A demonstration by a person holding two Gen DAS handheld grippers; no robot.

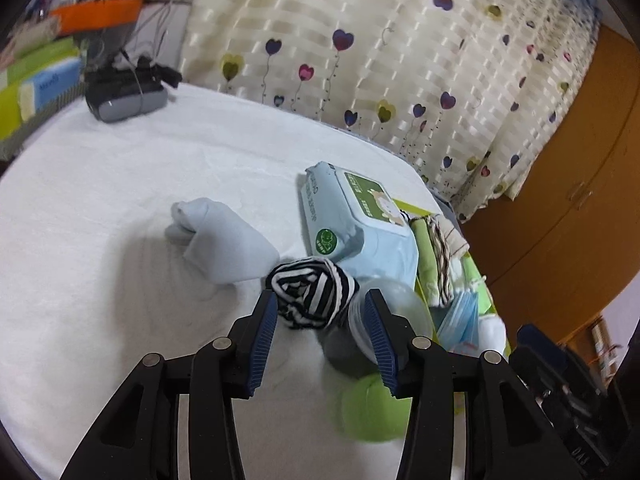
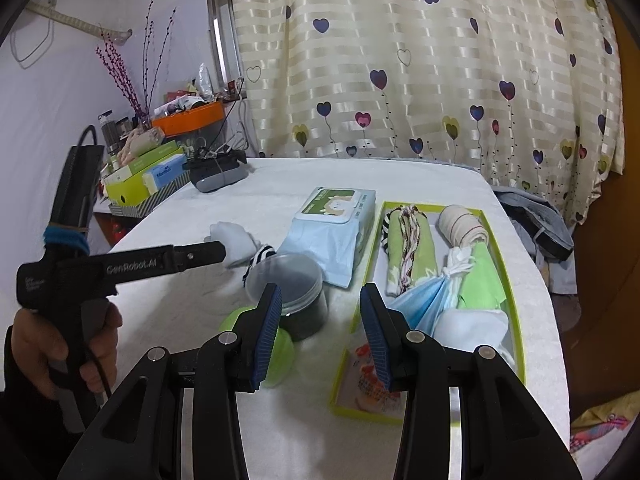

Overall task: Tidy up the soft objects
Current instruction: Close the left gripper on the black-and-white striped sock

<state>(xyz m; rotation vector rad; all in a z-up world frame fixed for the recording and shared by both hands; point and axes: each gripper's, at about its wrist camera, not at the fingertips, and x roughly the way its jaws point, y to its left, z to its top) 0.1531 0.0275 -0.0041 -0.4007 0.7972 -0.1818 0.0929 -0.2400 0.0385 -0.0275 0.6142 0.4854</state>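
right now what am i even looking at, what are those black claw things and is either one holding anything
They are two hand-held grippers, each squeezed by a person, with a camera looking out along its fingers. One picture comes from the left gripper, the other from the right gripper, which also shows the person's hand holding the left tool.

On the white table lie a striped rolled sock, a pale blue rolled cloth, a wipes pack, a clear-lidded jar, a green ball and a green-rimmed tray with folded cloths and face masks.

Neither gripper holds anything. The left one's jaws stand open around the striped sock without pressing it.
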